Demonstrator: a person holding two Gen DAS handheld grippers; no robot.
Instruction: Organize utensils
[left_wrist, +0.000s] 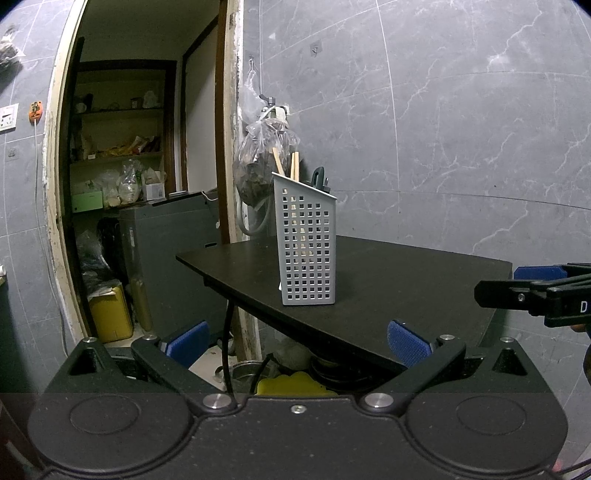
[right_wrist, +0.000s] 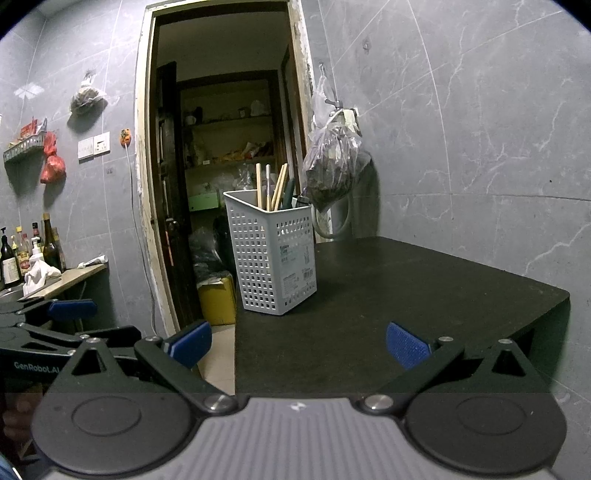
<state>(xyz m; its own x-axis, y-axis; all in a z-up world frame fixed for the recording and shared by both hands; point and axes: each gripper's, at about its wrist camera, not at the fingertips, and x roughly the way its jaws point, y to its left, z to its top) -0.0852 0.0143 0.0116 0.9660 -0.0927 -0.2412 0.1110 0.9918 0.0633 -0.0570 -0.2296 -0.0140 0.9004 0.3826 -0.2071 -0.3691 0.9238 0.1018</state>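
Your grey perforated utensil basket (right_wrist: 275, 254) stands upright near the table (right_wrist: 406, 295) edge, holding wooden chopsticks (right_wrist: 275, 186) and a dark-handled utensil (right_wrist: 290, 192); only your right wrist view shows the label on its side and the counter with bottles (right_wrist: 22, 247) at far left. Your right gripper (right_wrist: 297, 345) and left gripper (left_wrist: 297, 345) both hover short of the basket, blue-padded fingers (left_wrist: 408, 343) spread wide apart and empty, while a plastic bag (left_wrist: 258, 162) hangs on the wall behind

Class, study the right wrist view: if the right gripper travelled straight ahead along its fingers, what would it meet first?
Probably the grey utensil basket, though it stands slightly left of the right gripper line, so it might pass over the black table toward the wall.
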